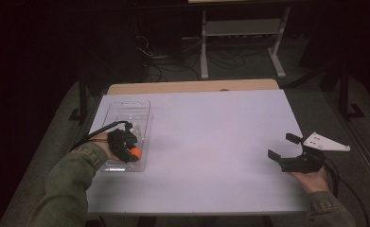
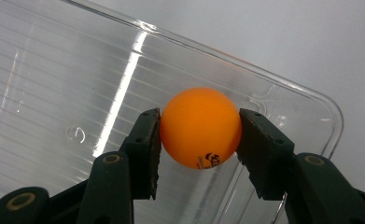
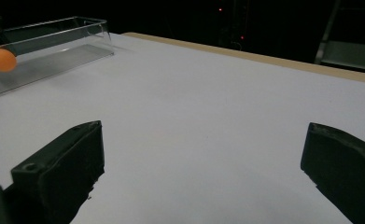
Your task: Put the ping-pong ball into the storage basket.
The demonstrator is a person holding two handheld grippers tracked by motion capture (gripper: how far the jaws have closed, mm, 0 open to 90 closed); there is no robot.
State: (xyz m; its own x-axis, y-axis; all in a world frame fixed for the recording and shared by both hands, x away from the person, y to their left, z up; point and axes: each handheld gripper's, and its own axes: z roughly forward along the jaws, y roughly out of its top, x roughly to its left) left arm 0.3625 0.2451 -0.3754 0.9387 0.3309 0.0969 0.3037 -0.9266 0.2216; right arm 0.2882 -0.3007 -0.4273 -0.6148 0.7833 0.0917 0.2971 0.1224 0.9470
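An orange ping-pong ball [image 2: 200,127] sits between the two black jaws of my left gripper [image 2: 199,140], which is shut on it. Ball and gripper hang over the near end of a clear plastic tray [image 2: 54,93]. In the high view the ball [image 1: 135,152] and left gripper [image 1: 130,150] are at the table's left, over the tray [image 1: 126,111]. My right gripper [image 1: 281,146] stands open at the table's right, just above the white surface, with nothing between its jaws. From the right gripper view the ball [image 3: 1,59] and the tray [image 3: 63,42] appear far off at the upper left.
A white sheet [image 1: 206,142] covers the table, with a wooden strip [image 1: 192,87] at its far edge. Beyond it, on the dark floor, stand a white frame [image 1: 242,33] and cables [image 1: 163,66]. A grey three-cornered plate [image 1: 325,142] tops the right gripper.
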